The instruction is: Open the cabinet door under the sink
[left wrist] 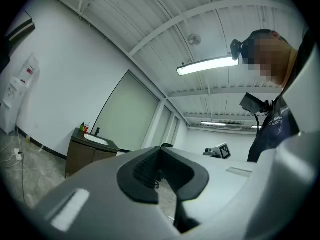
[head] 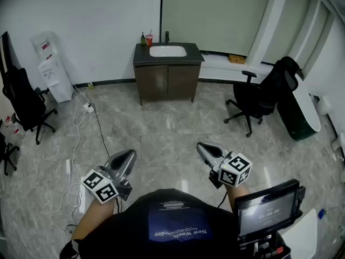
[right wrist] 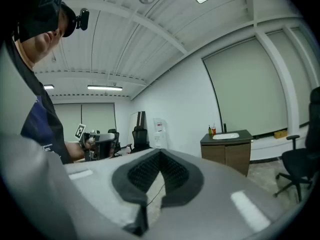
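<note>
The dark brown sink cabinet [head: 167, 81] stands against the far wall with both doors closed and a white basin [head: 167, 50] in its top. It also shows small in the left gripper view as the cabinet [left wrist: 82, 156] and in the right gripper view as the cabinet [right wrist: 227, 153]. My left gripper [head: 129, 155] and right gripper [head: 202, 148] hover low in front of me, several steps back from the cabinet. In the gripper views the left gripper [left wrist: 161, 150] and the right gripper [right wrist: 160, 155] each have tips meeting with nothing between them.
A black office chair [head: 260, 97] stands to the cabinet's right and another chair [head: 24, 102] at the left wall. A water dispenser [head: 54, 72] stands back left. Cables and a power strip [head: 81, 144] lie on the marble floor at left. A bottle and red cup [head: 149, 39] sit on the counter.
</note>
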The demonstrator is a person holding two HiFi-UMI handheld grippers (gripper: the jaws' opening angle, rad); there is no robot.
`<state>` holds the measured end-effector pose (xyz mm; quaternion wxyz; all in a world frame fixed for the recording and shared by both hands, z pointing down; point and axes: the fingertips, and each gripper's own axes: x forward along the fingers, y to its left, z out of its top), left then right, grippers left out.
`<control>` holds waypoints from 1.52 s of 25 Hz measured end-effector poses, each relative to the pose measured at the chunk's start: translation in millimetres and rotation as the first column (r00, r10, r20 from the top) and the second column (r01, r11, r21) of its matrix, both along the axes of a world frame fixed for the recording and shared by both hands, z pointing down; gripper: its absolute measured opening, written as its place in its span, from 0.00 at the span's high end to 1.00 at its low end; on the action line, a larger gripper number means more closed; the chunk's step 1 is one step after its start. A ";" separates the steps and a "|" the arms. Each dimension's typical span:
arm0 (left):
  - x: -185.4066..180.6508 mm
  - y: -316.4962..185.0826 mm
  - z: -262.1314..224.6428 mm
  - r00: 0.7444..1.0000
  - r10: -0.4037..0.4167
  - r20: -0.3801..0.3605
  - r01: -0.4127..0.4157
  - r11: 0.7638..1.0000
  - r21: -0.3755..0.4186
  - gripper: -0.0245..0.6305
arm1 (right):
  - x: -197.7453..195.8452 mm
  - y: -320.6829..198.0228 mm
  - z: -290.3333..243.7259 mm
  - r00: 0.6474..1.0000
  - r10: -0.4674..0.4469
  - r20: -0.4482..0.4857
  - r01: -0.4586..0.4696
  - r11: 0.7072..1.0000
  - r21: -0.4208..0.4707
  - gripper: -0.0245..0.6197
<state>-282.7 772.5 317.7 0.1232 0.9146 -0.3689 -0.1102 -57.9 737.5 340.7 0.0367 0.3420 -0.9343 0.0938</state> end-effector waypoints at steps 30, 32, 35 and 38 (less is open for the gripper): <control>-27.7 1.3 5.6 0.999 0.045 -0.018 -0.045 0.999 -0.014 0.96 | -35.1 2.9 3.7 0.999 0.001 -0.042 -0.002 1.000 -0.016 0.96; -38.5 1.3 5.4 0.999 0.042 -0.025 -0.042 0.999 -0.011 0.96 | -45.2 2.6 2.0 0.999 -0.002 -0.046 0.001 1.000 -0.011 0.96; -55.9 1.0 7.3 0.999 0.036 -0.036 -0.036 0.999 -0.010 0.96 | -61.4 2.0 1.0 0.999 -0.005 -0.054 0.004 1.000 -0.005 0.96; -73.3 0.5 7.7 0.999 0.029 -0.045 -0.029 1.000 -0.011 0.96 | -77.4 0.0 -0.9 0.998 -0.005 -0.055 0.005 1.000 0.001 0.96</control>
